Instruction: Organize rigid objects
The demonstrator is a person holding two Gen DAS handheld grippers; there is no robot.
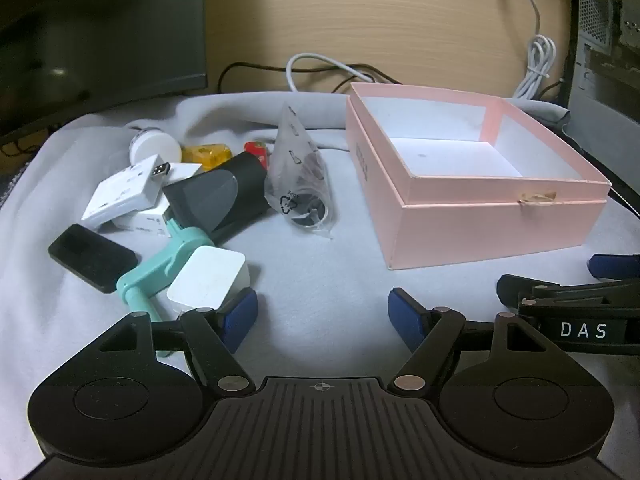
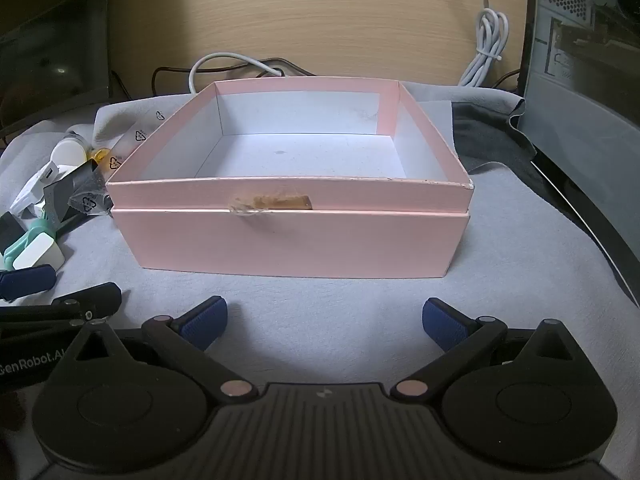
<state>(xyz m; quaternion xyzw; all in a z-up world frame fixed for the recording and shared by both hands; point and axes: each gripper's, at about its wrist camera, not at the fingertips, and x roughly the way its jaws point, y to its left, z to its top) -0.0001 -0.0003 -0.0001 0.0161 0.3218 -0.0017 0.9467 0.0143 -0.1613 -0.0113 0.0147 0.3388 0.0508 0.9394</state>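
An open pink box (image 1: 496,224) (image 2: 292,240) with a white inside and nothing in it stands on the grey cloth. Left of it lies a heap of small items: a white cube charger (image 1: 208,280), a mint green holder (image 1: 160,264), a black flat device (image 1: 90,256), a dark grey and black case (image 1: 220,196), a white USB hub (image 1: 124,192), a clear plastic bag (image 1: 300,176), a white round cap (image 1: 154,146). My left gripper (image 1: 324,318) is open near the cube charger, holding nothing. My right gripper (image 2: 324,320) is open just before the box's front wall.
A grey cloth (image 1: 328,264) covers the table. White cables (image 1: 538,64) and dark ones lie behind the box against a wooden wall. A dark monitor (image 1: 100,28) stands at the far left. A computer case (image 2: 584,80) stands at the right. Orange (image 1: 206,154) and red (image 1: 256,148) pieces lie behind the heap.
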